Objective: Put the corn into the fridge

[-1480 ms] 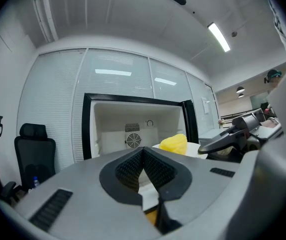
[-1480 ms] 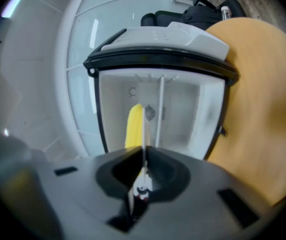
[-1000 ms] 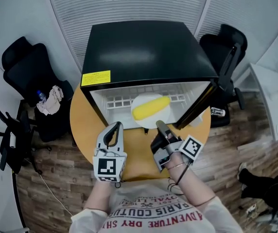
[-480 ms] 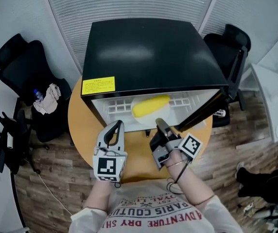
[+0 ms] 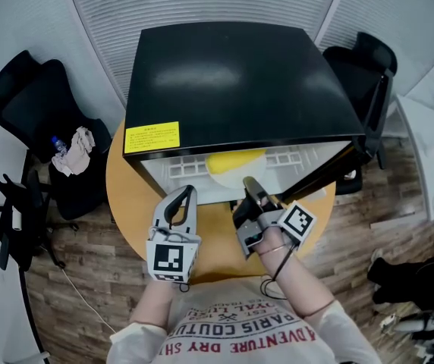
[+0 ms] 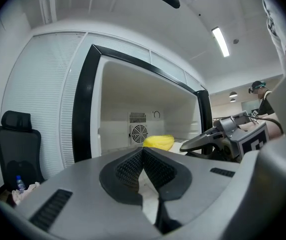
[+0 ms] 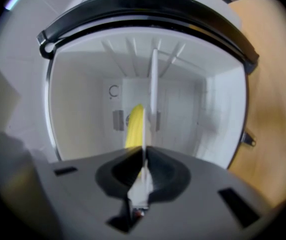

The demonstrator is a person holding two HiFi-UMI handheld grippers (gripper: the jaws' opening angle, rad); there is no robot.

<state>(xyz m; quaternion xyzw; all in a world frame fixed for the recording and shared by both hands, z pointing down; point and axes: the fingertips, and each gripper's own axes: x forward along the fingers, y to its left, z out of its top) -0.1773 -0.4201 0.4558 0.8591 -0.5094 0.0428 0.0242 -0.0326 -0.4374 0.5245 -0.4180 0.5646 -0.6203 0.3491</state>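
Right tool [image 5: 251, 189] is clamped on the near rim of the white plate [image 5: 228, 180]. The corn [image 5: 236, 160] rides on the plate just inside the fridge [image 5: 232, 82] mouth, its long axis across the opening, straight ahead of that tool. Left tool [image 5: 184, 197] is closed on nothing, outside the fridge.

The corn [image 5: 236, 159] is yellow, the plate [image 5: 218, 179] white. The fridge [image 5: 232, 82] is black outside, white inside, with a yellow label [image 5: 152, 136]. The bench [image 5: 128, 197] is orange-tan. Left tongs [image 5: 187, 193] and right tongs [image 5: 249, 183] are grey with black-and-white square markers.
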